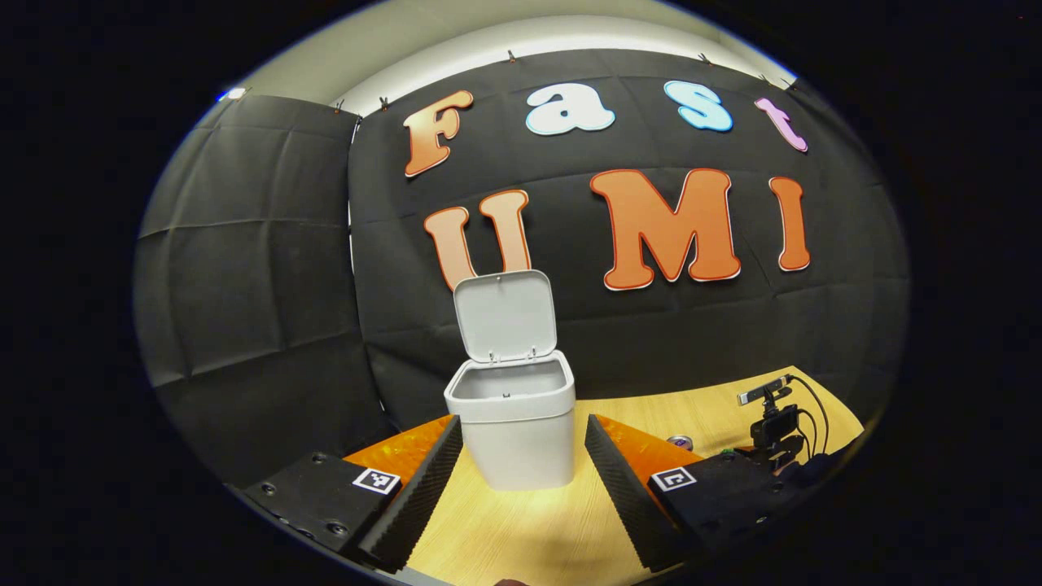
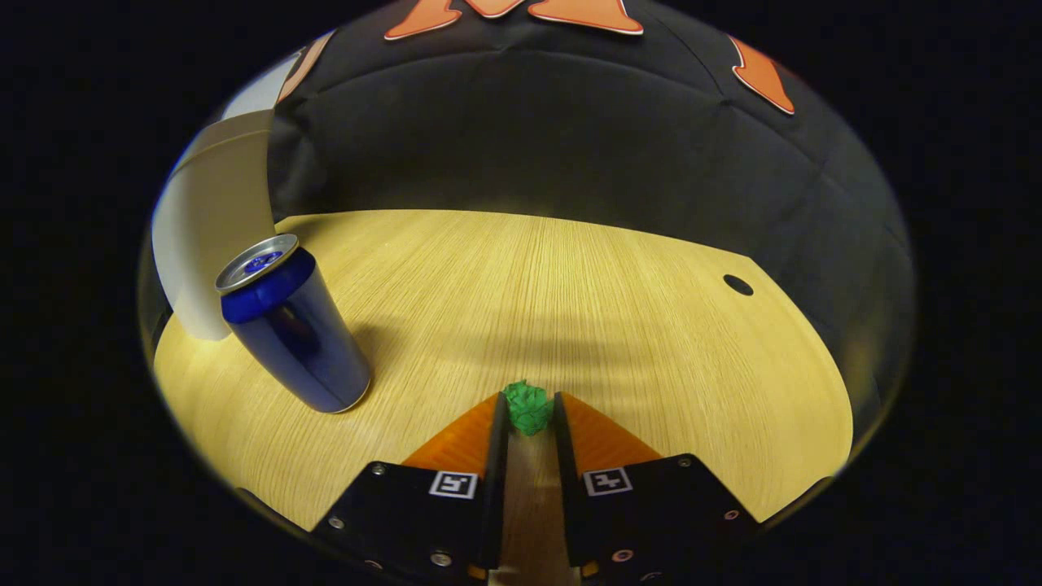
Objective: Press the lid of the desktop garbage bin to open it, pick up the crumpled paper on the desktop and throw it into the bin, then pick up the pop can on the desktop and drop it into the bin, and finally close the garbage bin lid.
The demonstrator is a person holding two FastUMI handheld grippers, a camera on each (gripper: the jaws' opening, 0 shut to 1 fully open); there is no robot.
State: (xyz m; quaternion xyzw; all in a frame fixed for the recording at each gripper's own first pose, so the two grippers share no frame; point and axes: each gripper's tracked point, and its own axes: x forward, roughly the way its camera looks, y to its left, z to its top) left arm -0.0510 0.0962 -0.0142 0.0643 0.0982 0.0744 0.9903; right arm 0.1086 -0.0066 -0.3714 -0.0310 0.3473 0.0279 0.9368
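In the left gripper view, the left gripper (image 1: 521, 456) hangs just above the tabletop (image 1: 521, 529) with its jaws spread wide, nothing between them. Straight ahead, in the gap between the two fingers, stands the garbage bin (image 1: 513, 431), a pale box upright on the wood near the back wall. Its lid (image 1: 505, 316) is swung up and stands nearly vertical at the rear edge, so the inside of the bin is open to view; I cannot tell from here whether anything lies in it. To the right of the bin, farther off, a small camera on a stand (image 1: 773, 415) sits on the tabletop with cables trailing from it, and a small round object lies on the wood beside it, too small to identify. In the right gripper view, the right gripper (image 2: 529, 415) is low over the tabletop, its jaws drawn close together and pinching the crumpled paper (image 2: 527, 407), a small green wad held right at the fingertips, with both fingers pressing its sides. Whether the wad rests on the wood or is just off it cannot be told. To the left and well apart from the paper stands the pop can (image 2: 293, 325), blue and upright on the tabletop. A pale curved shape at the left edge behind the can is part of the bin. A small dark hole (image 2: 738, 285) marks the wood far right.
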